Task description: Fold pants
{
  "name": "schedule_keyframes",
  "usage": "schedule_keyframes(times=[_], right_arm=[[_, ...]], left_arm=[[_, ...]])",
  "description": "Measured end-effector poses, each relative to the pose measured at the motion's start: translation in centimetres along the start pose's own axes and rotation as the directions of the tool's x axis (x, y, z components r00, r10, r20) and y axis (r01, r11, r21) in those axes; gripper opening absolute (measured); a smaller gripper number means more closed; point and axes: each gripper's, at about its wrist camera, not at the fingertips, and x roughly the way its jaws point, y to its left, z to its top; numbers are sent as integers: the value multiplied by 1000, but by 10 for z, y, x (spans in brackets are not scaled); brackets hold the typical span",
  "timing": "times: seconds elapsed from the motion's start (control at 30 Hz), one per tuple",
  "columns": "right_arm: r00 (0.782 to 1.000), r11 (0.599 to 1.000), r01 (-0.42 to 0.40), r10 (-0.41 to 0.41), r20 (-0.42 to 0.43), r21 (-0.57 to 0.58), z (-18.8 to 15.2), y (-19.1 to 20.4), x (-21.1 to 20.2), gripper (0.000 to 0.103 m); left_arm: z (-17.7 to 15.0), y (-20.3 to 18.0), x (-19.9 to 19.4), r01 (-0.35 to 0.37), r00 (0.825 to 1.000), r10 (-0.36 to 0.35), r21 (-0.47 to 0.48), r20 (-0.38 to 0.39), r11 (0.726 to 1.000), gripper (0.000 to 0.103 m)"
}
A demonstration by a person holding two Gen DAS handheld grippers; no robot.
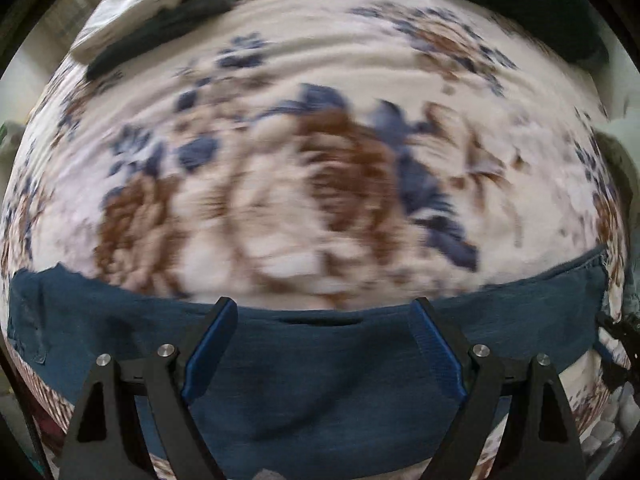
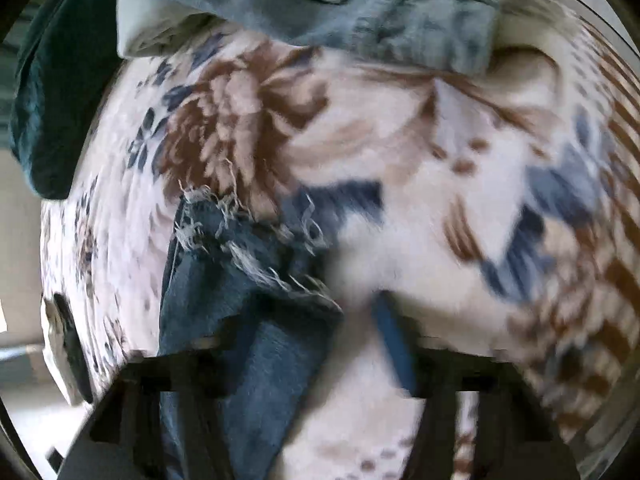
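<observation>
Floral bedspread (image 1: 320,60) under blue pants (image 1: 320,380); left gripper (image 1: 322,312) spread wide above

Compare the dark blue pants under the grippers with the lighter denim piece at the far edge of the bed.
The dark blue pants have a frayed hem and lie close under the grippers; the lighter denim piece shows stitched seams and lies far off. Both rest on the floral bedspread.

The left gripper (image 1: 323,344) has black angular plastic arms, blue ribbed finger pads (image 1: 208,354) and round silver screws (image 1: 166,350).
</observation>
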Motion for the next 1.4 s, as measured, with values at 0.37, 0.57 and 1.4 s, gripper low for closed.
schedule_keyframes(times=[0.37, 0.57, 1.4], right_arm=[[979, 976, -24, 67, 194, -215, 2, 51, -63, 0], [998, 961, -63, 59, -24, -270, 34, 45, -32, 1], [973, 694, 232, -155, 174, -682, -26, 105, -16, 6]], left_arm=[[9, -58, 11, -14, 1000, 15, 71, -17, 997, 87], [12, -63, 15, -34, 999, 35, 65, -14, 997, 87], [7, -67, 19, -19, 999, 19, 24, -25, 1000, 87]])
